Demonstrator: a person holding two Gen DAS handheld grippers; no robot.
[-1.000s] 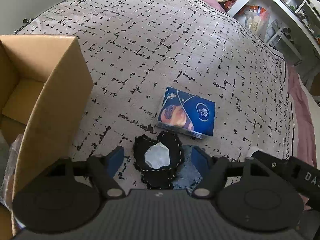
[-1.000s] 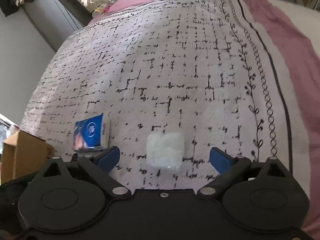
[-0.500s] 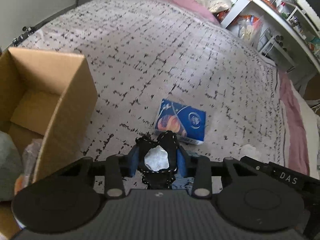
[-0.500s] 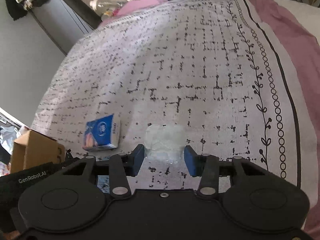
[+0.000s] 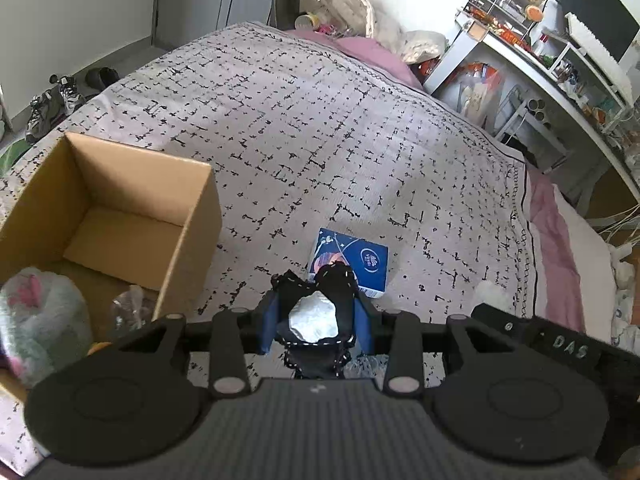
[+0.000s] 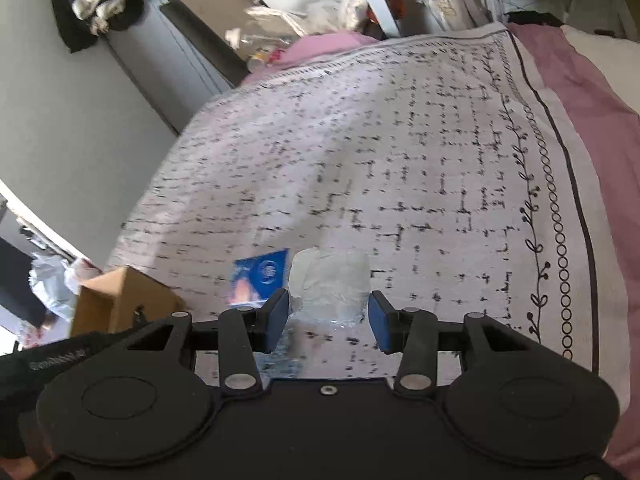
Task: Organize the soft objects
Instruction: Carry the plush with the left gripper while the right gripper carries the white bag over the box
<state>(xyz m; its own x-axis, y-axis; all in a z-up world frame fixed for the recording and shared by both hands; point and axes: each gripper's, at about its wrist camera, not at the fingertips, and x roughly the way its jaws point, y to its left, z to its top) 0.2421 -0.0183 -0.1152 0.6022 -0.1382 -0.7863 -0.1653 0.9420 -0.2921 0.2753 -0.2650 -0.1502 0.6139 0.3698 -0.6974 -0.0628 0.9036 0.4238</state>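
My left gripper (image 5: pixel 317 326) is shut on a black lace-edged fabric piece with a white centre (image 5: pixel 316 312), lifted off the patterned bedspread (image 5: pixel 320 140). A blue tissue pack (image 5: pixel 352 258) lies on the bed just beyond it. My right gripper (image 6: pixel 329 320) is shut on a clear-wrapped white soft pack (image 6: pixel 329 280), raised above the bedspread (image 6: pixel 400 160). The blue tissue pack (image 6: pixel 260 278) shows to its left. An open cardboard box (image 5: pixel 108 208) stands on the bed to the left of the left gripper; the box (image 6: pixel 120 300) also appears at the left in the right wrist view.
Inside the box lie a pale green and pink plush item (image 5: pixel 40 316) and a crumpled clear wrapper (image 5: pixel 130 308). The right gripper's black body (image 5: pixel 536 340) shows at the lower right. A cluttered white desk (image 5: pixel 560 60) stands past the bed's right side; shoes (image 5: pixel 52 100) lie on the floor at the left.
Both grippers closed from open: the left onto the black fabric piece, the right onto the clear-wrapped white pack. Both then rose off the bed with their loads, and the box interior came into view.
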